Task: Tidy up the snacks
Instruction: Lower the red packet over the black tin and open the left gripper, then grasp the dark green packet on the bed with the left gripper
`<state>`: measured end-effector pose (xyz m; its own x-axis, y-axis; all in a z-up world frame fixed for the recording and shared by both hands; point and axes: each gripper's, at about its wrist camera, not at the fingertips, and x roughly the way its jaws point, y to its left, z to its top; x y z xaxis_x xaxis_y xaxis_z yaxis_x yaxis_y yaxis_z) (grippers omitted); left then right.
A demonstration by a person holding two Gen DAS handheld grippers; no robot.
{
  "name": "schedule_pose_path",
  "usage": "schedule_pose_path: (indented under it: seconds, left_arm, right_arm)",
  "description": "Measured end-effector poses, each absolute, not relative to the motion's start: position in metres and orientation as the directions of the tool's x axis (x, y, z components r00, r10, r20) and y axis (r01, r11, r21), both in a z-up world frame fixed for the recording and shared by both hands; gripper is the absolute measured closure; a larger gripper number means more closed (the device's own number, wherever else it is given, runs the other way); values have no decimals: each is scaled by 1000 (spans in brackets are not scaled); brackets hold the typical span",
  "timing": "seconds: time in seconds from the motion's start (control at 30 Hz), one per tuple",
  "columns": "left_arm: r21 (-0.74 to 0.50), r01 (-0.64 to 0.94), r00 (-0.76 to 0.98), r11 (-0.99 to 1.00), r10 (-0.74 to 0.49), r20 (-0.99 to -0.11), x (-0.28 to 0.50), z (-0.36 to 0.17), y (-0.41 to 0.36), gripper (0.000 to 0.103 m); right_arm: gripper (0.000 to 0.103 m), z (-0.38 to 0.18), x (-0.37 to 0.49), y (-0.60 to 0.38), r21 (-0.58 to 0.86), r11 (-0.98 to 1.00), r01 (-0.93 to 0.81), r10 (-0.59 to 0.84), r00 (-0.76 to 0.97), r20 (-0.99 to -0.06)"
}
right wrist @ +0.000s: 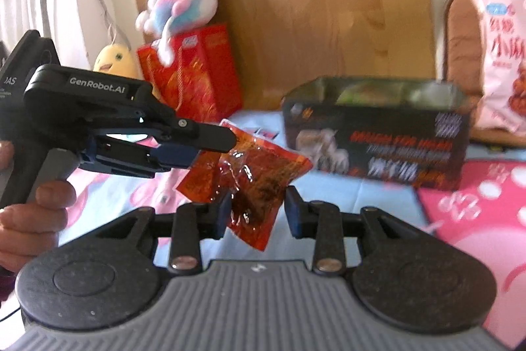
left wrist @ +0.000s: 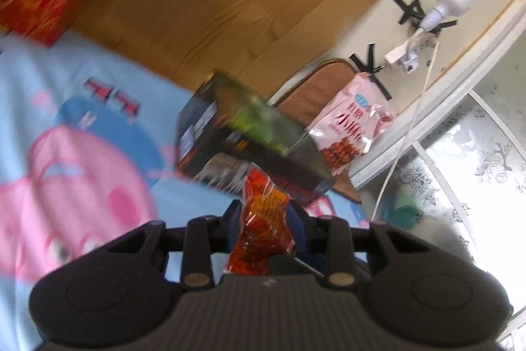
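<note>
Two grippers are meeting on one orange snack packet [right wrist: 253,176], a flat, crinkly, glossy sachet with dark food showing through its clear film. The left gripper [right wrist: 215,150] is pinching the packet's upper corner with its pads pressed together, so the packet is hanging in the air above the blue cartoon bedsheet [left wrist: 42,81], long axis slanting down toward the right gripper [right wrist: 256,213]. That one is sitting with its jaws part-spread around the lower end, seemingly not pressing on it. Beyond the packet and a little to its right, the open dark box [right wrist: 374,140] is lying near, a rigid printed carton with a shiny lining; the left gripper looks best placed to carry the packet there
</note>
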<state>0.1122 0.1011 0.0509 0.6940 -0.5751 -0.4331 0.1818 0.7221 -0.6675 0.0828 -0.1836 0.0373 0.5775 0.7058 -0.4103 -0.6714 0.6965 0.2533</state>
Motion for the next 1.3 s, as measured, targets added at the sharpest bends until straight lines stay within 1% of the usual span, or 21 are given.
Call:
schedule_pose_path:
  seconds: [0.13,0.3,0.37,0.47,0.53,0.63,0.77,0.83,0.9,1.03,1.17,1.2,1.27,1.3]
  left_arm:
    - [-623,240,710,744,-573,-410,146,75,83,74]
    - [-596,246,708,765,-561,-429,203,81,63,71]
    - [-575,235,707,784,-544,-452,223,76,53,68]
    - [-550,220,698,806,-524,-488,244,62,41,67]
    - [-538,204,691,818,-510,-513,251,56,36,67]
    - [-546,214,692,810,-520,-501,242,56,39,67]
    - [-527,255,700,811,-531,-478,203,67,47,67]
    - [-510,273,683,816,-537,-495,174,66,48,66]
    - [-513,280,649,811,-554,-522,149,57,49,64]
    - [-563,279,547,778,-611,-572,108,25,47,64]
    - [-596,256,475,761,-636,-609,92,4,37,64]
    - [-607,251,463,754,-644,-609,88,0,36,64]
    - [-645,241,451,725,-673,-587,83,-5,37,58]
    - [-656,235,445,717,-680,-583,83,-6,37,57]
  right_arm:
    - [67,59,105,-190,200,731,-653,675,646,-357]
    - [68,76,149,-187,119,780,-615,616,720,-319]
    - [67,75,168,-184,91,797,-597,590,738,-328]
    - [58,65,191,-179,33,839,-543,519,780,-351]
    - [58,58,201,-180,10,863,-505,472,799,-372]
    - [58,57,203,-193,64,867,-494,479,791,-379]
    - [58,61,183,-215,120,858,-500,506,778,-373]
    - [58,58,168,-224,166,847,-506,528,757,-385]
    - [58,52,151,-237,232,822,-520,567,712,-413]
    - [58,28,109,-263,355,784,-510,621,626,-472]
    - [58,7,79,-276,396,778,-488,628,573,-527]
    - [57,5,72,-279,418,769,-484,639,568,-519]
    - [57,7,57,-283,436,751,-496,660,554,-508]
    - [53,7,50,-281,421,749,-512,662,552,-506]
